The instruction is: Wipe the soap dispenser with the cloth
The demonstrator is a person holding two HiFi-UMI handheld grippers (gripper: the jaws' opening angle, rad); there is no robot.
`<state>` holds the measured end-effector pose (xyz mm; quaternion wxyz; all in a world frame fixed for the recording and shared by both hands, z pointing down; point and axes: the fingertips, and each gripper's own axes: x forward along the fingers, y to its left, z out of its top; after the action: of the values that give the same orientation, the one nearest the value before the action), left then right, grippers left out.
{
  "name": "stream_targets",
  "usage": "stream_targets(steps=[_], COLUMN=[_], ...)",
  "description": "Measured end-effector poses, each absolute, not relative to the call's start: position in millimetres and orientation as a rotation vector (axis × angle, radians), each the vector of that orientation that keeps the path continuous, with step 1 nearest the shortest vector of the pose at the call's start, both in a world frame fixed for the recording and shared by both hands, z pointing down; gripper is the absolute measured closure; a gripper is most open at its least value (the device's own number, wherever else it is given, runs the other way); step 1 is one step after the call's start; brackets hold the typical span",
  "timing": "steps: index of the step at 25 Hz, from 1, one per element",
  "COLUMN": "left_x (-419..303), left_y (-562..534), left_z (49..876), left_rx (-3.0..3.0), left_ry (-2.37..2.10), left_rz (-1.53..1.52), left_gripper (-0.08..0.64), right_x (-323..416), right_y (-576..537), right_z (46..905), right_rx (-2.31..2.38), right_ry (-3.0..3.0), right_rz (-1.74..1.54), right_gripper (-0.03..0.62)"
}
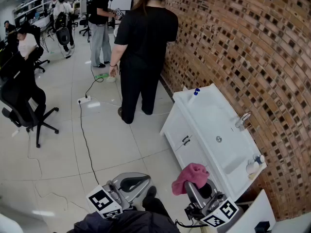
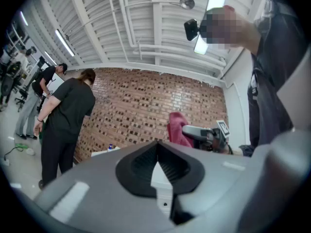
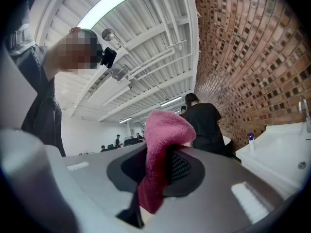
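Note:
My right gripper is shut on a pink cloth, which bunches up over its tips; the cloth hangs between the jaws of the gripper in the right gripper view. The left gripper is shut and holds nothing, its jaws pressed together. A small bottle with a blue top, possibly the soap dispenser, stands at the far end of the white sink counter; the bottle is well ahead of both grippers. The cloth also shows in the left gripper view.
A faucet sits against the brick wall. Small white containers stand at the counter's near end. A person in black stands on the tiled floor beyond the counter. A cable and an office chair lie left.

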<state>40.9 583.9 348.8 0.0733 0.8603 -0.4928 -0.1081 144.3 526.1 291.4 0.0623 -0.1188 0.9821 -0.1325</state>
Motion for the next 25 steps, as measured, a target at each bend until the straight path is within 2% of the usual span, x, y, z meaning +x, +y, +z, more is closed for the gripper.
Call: stream_targets(steps=[6, 18, 25], left_x=[29.3, -1.8, -22.7], left_y=[510.5, 229.8, 140.3], left_z=[362.1, 360.0, 392.7], left_rx=[2.616, 2.643, 2.642], left_ry=[-1.438, -1.285, -1.218], left_rz=[-0.31, -0.224, -0.122], left_gripper=[0.56, 0.56, 0.56], right_x=[127.8, 102.6, 84.9], right_y=[457.8, 190.8, 67.7], right_z=[307.5, 346.2, 403.9], right_rx=[-0.37, -0.583, -0.778], right_ry=[2.975, 2.955, 3.096], right_rz=[-0.383, -0.468, -0.461], right_gripper=[0.525, 0.525, 0.525])
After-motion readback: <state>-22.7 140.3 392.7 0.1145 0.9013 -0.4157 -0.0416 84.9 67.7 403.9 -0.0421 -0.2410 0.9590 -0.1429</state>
